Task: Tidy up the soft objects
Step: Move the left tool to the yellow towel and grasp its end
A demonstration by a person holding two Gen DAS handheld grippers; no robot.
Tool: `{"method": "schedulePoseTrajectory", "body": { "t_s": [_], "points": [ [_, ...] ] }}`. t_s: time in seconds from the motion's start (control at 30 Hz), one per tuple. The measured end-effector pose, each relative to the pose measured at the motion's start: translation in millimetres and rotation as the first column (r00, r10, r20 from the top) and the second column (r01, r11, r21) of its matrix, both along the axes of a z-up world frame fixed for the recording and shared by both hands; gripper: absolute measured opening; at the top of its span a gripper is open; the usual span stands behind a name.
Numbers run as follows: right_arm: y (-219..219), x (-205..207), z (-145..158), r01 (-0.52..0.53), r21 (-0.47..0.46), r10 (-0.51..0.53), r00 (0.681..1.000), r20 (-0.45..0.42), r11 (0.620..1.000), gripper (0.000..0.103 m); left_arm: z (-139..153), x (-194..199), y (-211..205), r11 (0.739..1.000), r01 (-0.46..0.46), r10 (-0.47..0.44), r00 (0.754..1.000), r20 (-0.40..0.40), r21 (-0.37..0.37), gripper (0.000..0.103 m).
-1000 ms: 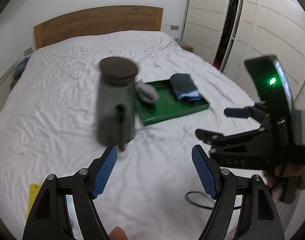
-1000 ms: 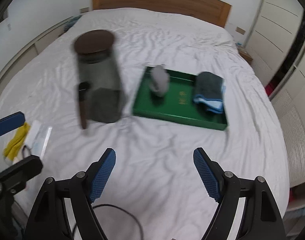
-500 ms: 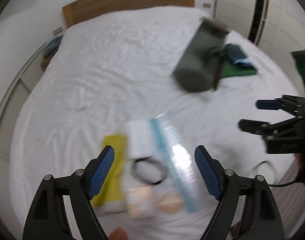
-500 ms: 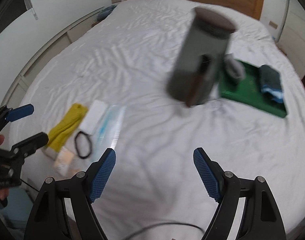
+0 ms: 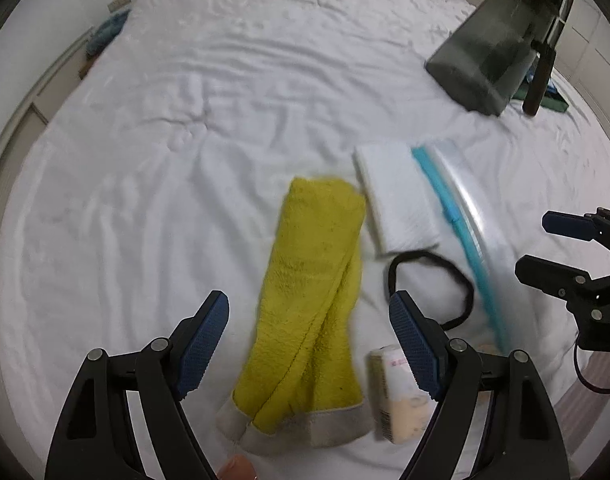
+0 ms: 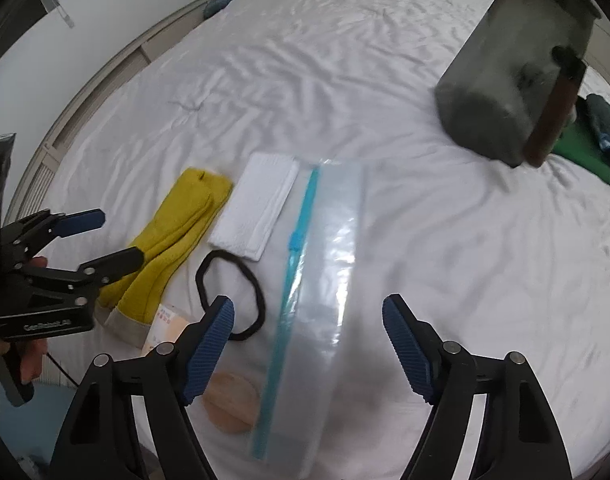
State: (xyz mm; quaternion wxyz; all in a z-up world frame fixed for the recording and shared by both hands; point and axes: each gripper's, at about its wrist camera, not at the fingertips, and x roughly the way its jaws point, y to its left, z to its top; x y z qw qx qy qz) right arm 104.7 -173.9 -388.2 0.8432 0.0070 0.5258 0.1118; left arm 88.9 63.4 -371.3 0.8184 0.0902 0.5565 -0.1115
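Observation:
A folded yellow towel (image 5: 313,292) lies on the white bed, between the open jaws of my left gripper (image 5: 309,344); it also shows in the right wrist view (image 6: 173,236). Beside it lie a folded white cloth (image 5: 397,196), a black hair band (image 5: 429,280), a small beige packet (image 5: 397,396) and a clear zip bag with a blue strip (image 6: 317,280). My right gripper (image 6: 309,348) is open and empty above the zip bag. A round beige pad (image 6: 231,404) lies near its left finger.
A dark grey jar with a brown lid (image 6: 513,84) stands on the bed at the right. Behind it is a green tray (image 6: 581,156) with a dark blue towel (image 6: 605,124). The bed's near edge is just below the items.
Both grippers have swung left from the jar and tray to the items near the bed's edge. The yellow towel now lies between the left gripper's fingers.

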Motion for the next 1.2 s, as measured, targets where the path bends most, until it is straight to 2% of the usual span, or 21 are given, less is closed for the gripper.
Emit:
{"method": "schedulePoseTrajectory", "body": {
  "t_s": [0.1,0.23,0.4,0.6,0.7,0.83,0.97,1.2],
  "points": [
    [4,3,-13,0.014,-0.016,-0.014,1.000,-0.011,1.000,0.074,-11,3,0,1.000,0.016,-0.016,1.000,-0.013,-0.001,0.078],
    [6,9,-30,0.039,-0.036,-0.041,0.999,-0.036,0.999,0.065,-24,7,1,1.000,0.017,-0.017,0.999,-0.033,-0.002,0.078],
    [13,12,-45,0.040,-0.066,-0.044,0.997,-0.058,0.997,0.059,-37,12,3,1.000,0.030,-0.029,0.998,-0.056,0.010,0.078],
    [16,11,-52,0.039,-0.074,-0.044,0.997,-0.064,0.997,0.059,-44,10,6,1.000,0.027,-0.026,0.998,-0.061,0.014,0.078],
    [16,7,-46,0.039,-0.069,-0.042,0.998,-0.038,0.997,0.059,-45,8,6,0.999,0.031,-0.030,0.998,-0.060,0.019,0.078],
    [27,3,-33,-0.012,0.002,0.012,1.000,-0.009,1.000,0.048,-47,6,5,0.999,0.039,-0.037,0.997,-0.060,0.022,0.077],
    [41,3,-34,-0.070,0.055,0.070,0.997,-0.008,0.996,0.048,-49,8,2,0.999,0.048,-0.047,0.997,-0.062,0.015,0.077],
    [44,15,-55,-0.052,0.098,0.057,0.998,-0.040,0.994,0.050,-55,13,-1,0.996,0.089,-0.087,0.993,-0.085,0.012,0.077]
  ]
}}
